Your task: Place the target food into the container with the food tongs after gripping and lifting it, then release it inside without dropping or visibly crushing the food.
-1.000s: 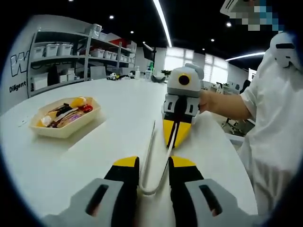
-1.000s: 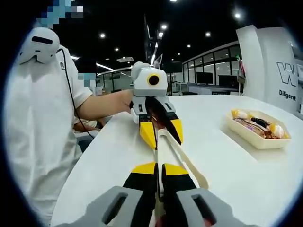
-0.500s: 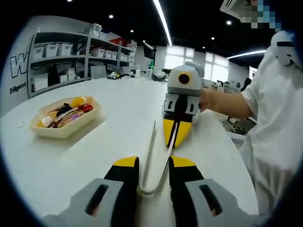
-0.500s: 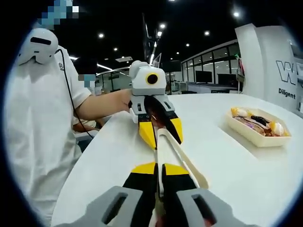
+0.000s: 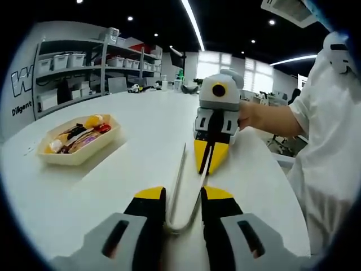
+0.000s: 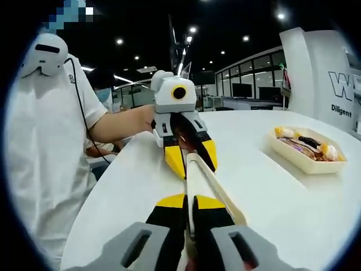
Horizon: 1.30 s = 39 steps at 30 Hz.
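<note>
Pale metal food tongs (image 5: 179, 175) hang over the white table (image 5: 135, 169), held by both grippers. My left gripper (image 5: 184, 195) is shut on the tongs' bent end, with its jaws spread to that width. Facing it, my right gripper (image 5: 208, 161) is shut on the tip of one tong arm. In the right gripper view, my right gripper (image 6: 192, 202) pinches that arm of the tongs (image 6: 217, 189), and the left gripper (image 6: 192, 161) holds the far end. A cream tray (image 5: 79, 155) of mixed food pieces sits apart on the table, also seen as the tray (image 6: 307, 164).
A person in a white shirt (image 5: 327, 147) stands at the table's edge, shown as the person (image 6: 45, 141) in the right gripper view. Metal shelves with bins (image 5: 73, 68) line the far wall. Bare tabletop lies between the tongs and the tray.
Both views have shifted slightly with the hands. The grips on the tongs are the same, and the tray has not moved.
</note>
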Motion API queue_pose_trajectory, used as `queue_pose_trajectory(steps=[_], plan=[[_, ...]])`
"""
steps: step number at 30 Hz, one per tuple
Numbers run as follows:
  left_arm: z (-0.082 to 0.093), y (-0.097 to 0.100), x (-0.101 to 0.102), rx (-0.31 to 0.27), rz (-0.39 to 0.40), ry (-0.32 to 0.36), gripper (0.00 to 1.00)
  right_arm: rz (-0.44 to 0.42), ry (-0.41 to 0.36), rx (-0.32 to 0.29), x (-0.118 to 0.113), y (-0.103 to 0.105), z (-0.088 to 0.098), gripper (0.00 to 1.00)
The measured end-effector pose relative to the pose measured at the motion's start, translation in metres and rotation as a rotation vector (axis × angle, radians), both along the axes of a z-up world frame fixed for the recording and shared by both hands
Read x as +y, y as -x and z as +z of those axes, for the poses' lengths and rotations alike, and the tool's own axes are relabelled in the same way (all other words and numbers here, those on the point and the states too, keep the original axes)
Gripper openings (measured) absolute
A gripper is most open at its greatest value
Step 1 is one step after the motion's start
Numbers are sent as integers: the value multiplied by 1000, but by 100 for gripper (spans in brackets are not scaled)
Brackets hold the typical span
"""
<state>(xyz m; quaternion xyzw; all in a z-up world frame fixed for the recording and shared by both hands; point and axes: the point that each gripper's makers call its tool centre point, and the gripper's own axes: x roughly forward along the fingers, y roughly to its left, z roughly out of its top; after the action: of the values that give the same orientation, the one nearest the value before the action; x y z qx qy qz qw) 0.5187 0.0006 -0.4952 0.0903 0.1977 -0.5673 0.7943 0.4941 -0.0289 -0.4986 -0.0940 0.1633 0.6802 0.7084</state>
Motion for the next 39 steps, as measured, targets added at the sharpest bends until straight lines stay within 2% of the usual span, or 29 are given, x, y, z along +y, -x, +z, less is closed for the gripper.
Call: queue_pose_trajectory(steps=[24, 39], plan=[[1, 0, 3, 10, 28, 0, 24, -3, -14, 3, -1, 3, 4, 3], [7, -1, 8, 8, 82, 46, 26, -35, -21, -1, -6, 4, 8, 8]])
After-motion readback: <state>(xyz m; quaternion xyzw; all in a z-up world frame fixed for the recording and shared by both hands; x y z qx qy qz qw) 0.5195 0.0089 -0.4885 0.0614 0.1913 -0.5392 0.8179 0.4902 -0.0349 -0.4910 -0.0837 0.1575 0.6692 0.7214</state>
